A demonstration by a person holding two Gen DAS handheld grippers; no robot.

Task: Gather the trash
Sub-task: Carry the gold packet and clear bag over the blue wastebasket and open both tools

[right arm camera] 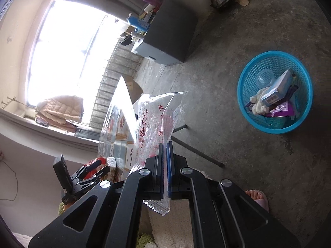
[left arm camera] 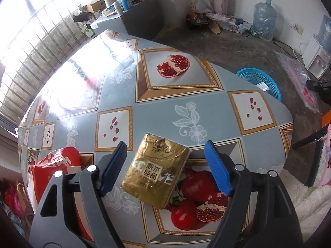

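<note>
My left gripper (left arm camera: 165,169) has its fingers (left arm camera: 217,169) spread wide on either side of a gold tissue pack (left arm camera: 156,170), touching neither side of it. The pack lies tilted on the worktop (left arm camera: 165,111) near its front edge, with a red bag (left arm camera: 55,165) at the left edge. My right gripper (right arm camera: 164,157) is clamped tight on a clear printed plastic bag (right arm camera: 157,119), held off the worktop's edge above the floor. The blue basket (right arm camera: 248,111) stands on the floor, holding a box and wrappers.

A gold tissue packet (left arm camera: 155,170) lies flat on the table; a clear red-printed plastic bag (right arm camera: 154,124) hangs crumpled.
</note>
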